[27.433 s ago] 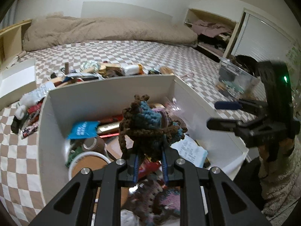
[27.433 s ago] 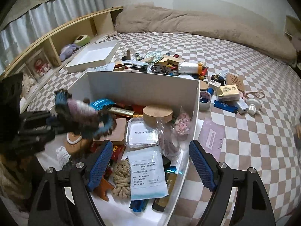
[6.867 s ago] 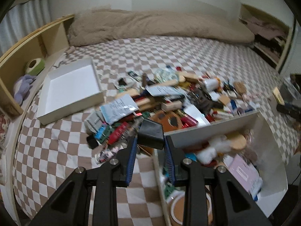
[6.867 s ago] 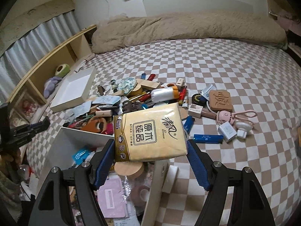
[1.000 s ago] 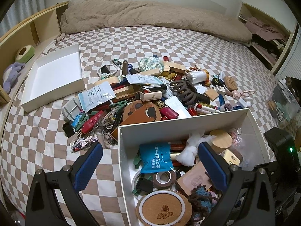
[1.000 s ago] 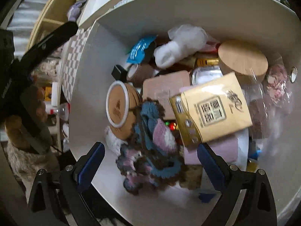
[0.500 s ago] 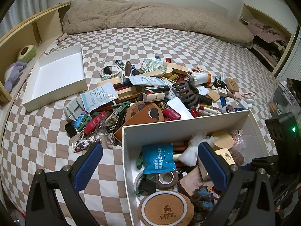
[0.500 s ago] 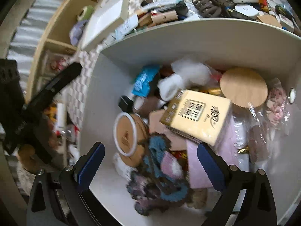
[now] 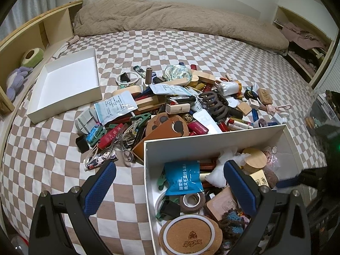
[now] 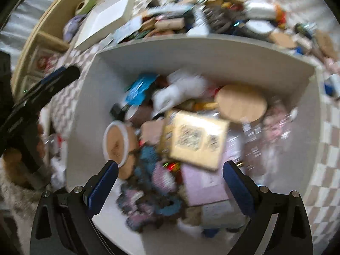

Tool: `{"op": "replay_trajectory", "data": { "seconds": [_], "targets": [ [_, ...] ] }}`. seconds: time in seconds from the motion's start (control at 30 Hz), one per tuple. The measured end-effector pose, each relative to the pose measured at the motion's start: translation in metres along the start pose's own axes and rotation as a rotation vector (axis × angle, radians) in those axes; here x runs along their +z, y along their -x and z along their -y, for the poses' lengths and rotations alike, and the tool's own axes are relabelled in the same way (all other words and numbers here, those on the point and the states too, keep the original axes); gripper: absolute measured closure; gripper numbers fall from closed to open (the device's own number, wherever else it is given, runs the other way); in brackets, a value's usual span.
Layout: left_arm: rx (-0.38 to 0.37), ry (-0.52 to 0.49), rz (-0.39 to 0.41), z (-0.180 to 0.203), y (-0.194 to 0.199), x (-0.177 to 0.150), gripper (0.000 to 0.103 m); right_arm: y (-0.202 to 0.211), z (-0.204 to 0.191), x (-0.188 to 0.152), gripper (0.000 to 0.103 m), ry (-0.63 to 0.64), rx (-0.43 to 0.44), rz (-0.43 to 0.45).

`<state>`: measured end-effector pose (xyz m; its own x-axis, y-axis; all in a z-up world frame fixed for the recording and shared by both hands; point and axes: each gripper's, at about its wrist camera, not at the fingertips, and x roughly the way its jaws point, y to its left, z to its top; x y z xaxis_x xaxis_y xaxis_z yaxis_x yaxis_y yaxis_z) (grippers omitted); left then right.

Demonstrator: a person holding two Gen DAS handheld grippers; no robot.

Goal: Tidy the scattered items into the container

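Both the left gripper (image 9: 170, 182) and right gripper (image 10: 169, 182) hang spread wide and empty above the white box (image 9: 214, 137). The scattered pile (image 9: 170, 108) lies just behind its far wall. The heaped box risks spilling: the yellow tissue pack (image 10: 195, 139) perches tilted on top.

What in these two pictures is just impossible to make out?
- Right wrist view: motion blur smears everything; the print on the yellow pack in the white box is unreadable.
- Left wrist view: the right gripper is cut off by the frame edge and dark, so its fingers cannot be judged there.
- Left wrist view: the left gripper's fingers cover part of the box contents.
- Left wrist view: small labels in the pile are too tiny to read.
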<state>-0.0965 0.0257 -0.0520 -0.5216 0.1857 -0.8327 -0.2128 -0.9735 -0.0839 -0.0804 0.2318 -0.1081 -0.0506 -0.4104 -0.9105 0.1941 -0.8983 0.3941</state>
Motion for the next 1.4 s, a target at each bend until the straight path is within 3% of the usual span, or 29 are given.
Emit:
{"op": "replay_trajectory", "data": {
  "seconds": [0.33,0.53,0.77,0.93,1.17,1.27,1.4],
  "targets": [
    [-0.009,-0.004,0.002,0.001,-0.001,-0.002,0.001,-0.026,0.024,0.013,0.005,-0.13,0.1,0.017],
    [-0.013,0.001,-0.003,-0.001,-0.003,-0.003,0.001,-0.033,0.001,0.021,0.004,-0.09,0.138,0.041],
    [-0.015,0.015,0.003,-0.008,0.0,-0.003,0.001,-0.018,-0.017,0.025,0.004,-0.02,0.148,0.148],
    [-0.015,0.027,-0.002,-0.013,0.0,-0.004,0.001,-0.016,-0.016,0.02,0.004,-0.002,0.075,0.089],
    [-0.021,0.038,-0.004,-0.016,0.001,-0.004,0.001,-0.039,-0.009,0.007,0.004,-0.055,0.261,-0.098],
    [-0.022,0.033,-0.005,-0.015,0.001,-0.004,0.001,-0.039,-0.014,0.007,0.004,-0.023,0.225,-0.059],
    [-0.023,0.027,-0.007,-0.012,0.0,-0.004,0.001,-0.035,-0.015,0.013,0.004,-0.034,0.252,0.009]
  ]
}}
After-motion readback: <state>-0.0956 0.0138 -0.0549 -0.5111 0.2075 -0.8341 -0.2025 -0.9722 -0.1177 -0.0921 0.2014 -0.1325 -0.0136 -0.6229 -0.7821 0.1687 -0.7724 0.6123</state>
